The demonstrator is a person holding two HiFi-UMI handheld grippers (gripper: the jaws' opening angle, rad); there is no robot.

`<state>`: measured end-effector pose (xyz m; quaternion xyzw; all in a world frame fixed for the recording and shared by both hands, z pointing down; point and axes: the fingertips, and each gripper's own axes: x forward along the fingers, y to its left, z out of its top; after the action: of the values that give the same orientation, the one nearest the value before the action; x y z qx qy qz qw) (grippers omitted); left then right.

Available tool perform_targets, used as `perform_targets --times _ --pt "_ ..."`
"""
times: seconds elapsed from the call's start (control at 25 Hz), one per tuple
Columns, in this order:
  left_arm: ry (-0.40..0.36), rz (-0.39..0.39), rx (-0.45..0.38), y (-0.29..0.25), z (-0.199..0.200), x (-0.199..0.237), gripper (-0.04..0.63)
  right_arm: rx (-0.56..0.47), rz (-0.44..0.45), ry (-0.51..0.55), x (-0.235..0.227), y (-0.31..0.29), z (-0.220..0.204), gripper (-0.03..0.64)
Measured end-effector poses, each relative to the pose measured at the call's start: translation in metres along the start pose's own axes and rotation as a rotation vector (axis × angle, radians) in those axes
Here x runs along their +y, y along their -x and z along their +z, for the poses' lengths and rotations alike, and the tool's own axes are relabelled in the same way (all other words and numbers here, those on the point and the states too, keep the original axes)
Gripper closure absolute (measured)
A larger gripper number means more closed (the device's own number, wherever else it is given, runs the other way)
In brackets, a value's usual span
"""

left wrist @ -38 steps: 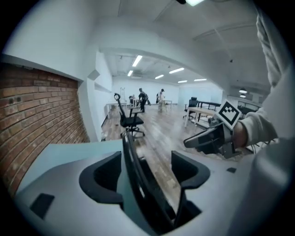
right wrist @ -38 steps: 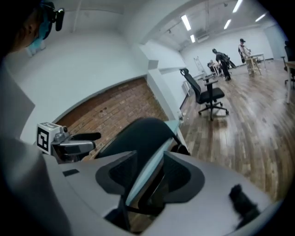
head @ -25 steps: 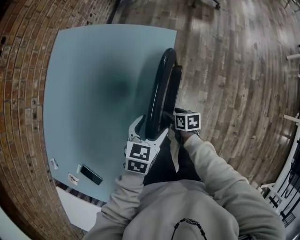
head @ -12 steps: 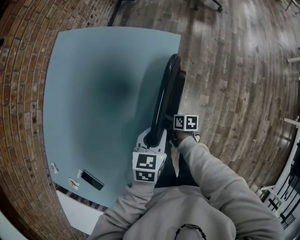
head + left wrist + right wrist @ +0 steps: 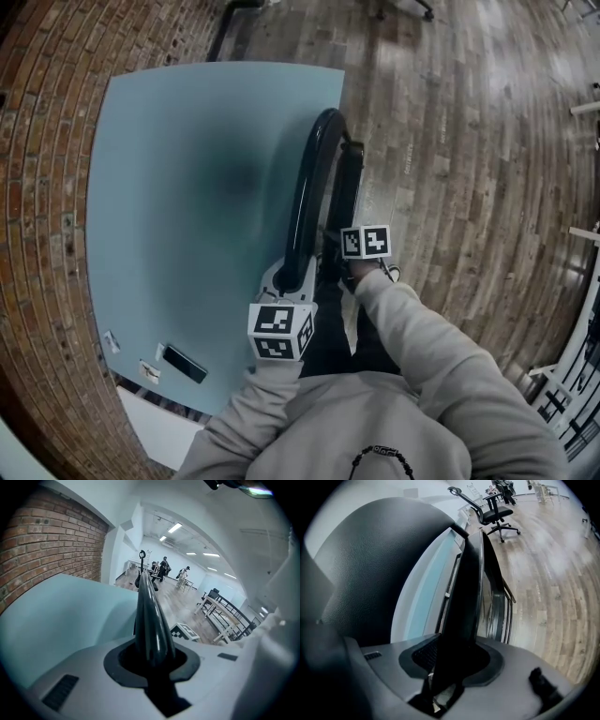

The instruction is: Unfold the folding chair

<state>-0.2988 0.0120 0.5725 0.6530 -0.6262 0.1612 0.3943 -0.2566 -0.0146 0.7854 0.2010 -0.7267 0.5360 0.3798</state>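
The folded black chair (image 5: pixel 311 178) stands on edge beside the light-blue table (image 5: pixel 187 187). My left gripper (image 5: pixel 289 277) is at the near end of the chair's curved top tube (image 5: pixel 149 620). Its jaws have just been closing, and the pads now press on the tube. My right gripper (image 5: pixel 330 259) is just to the right, on the black seat panel (image 5: pixel 466 597). Its jaws have also just been closing and now clamp the panel's edge. In the gripper views the tube sits between the left gripper's (image 5: pixel 152 660) pads and the panel between the right gripper's (image 5: pixel 454 660) pads.
A dark phone (image 5: pixel 183 364) and small cards lie near the table's front corner. Wooden floor spreads to the right, with a white rack (image 5: pixel 572 366) at the far right. A black office chair (image 5: pixel 494 508) stands further off, and people (image 5: pixel 164 566) are far down the room.
Both grippers' jaws have closed from wide open onto the chair. The right gripper has sunk a little along the seat panel. The left gripper's cube has rolled.
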Motion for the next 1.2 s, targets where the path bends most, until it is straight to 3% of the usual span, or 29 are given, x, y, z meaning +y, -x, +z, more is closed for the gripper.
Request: perform_targets --times 0.44,0.76,1.2 --pt "0.041 -0.041 -0.005 -0.018 -0.009 -0.043 0.517 0.021 0.152 -0.086 -0.1 0.078 -0.023 0.482" --pt "0.074 -0.089 -0.02 -0.042 -0.026 -0.069 0.517 -0.034 0.329 -0.095 -0.203 0.124 -0.047 0.474" --pt "0.126 -0.138 -0.028 -0.088 -0.062 -0.095 0.517 -0.065 0.619 -0.112 -0.34 0.142 -0.079 0.474"
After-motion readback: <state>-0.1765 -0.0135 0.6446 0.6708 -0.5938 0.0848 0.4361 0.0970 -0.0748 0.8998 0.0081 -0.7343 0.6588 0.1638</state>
